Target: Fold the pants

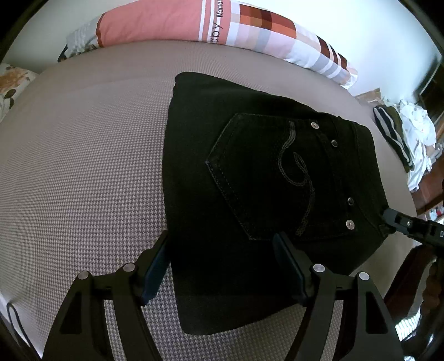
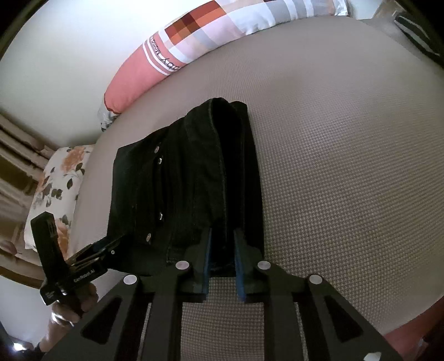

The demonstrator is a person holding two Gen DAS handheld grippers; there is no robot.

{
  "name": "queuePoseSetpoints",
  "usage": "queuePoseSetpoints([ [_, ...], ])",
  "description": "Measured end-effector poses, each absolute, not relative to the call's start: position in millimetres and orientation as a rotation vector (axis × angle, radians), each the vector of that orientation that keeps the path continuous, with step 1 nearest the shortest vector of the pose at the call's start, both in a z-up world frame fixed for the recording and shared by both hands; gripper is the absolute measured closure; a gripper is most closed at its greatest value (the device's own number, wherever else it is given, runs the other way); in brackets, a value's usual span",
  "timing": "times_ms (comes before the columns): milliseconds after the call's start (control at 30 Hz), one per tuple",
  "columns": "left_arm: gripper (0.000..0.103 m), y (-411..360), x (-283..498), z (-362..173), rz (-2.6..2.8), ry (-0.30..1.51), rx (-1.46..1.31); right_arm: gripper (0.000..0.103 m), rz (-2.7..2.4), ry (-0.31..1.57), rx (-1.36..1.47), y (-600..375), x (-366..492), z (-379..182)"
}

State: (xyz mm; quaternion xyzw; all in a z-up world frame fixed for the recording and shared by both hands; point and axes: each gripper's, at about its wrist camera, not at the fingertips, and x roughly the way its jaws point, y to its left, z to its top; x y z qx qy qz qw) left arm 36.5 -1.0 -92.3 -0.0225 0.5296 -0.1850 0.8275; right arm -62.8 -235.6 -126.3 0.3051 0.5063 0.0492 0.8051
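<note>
Your left gripper (image 1: 222, 266) stands wide over the folded pants (image 1: 263, 180), showing the stitched pocket (image 1: 266, 177); your right gripper (image 2: 222, 258), narrow, straddles their edge, gripping nothing visible.

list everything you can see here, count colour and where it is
pants: one, black, folded into a compact stack on the bed, back pocket up
bed: one, grey-beige woven cover, under the pants
long pillow: one, pink with checked patches, along the wall at the bed's far edge
floral pillow: one, white with orange flowers, at the bed's end
clothes pile: one heap, white and dark striped, beyond the bed's other end
left gripper: one, black, jaws wide, over the near edge of the pants
right gripper: one, black with blue pads, jaws narrowly apart at the waistband end
hand: one, holding the left gripper
</note>
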Motion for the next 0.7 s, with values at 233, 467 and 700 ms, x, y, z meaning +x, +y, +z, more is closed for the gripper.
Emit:
queuePoseSetpoints([
  [233,0.026,-1,33,-91,-0.370,1.115,-0.055,0.064,0.055,1.095,0.613,-237,-61,-122],
  [467,0.026,1,32,-91,-0.365,1.123,-0.063,0.055,0.054,1.092,0.605,-241,-60,-121],
  [700,0.026,4,34,-92,-0.385,1.129,-0.059,0.052,0.080,1.119,0.578,-240,-45,-122],
])
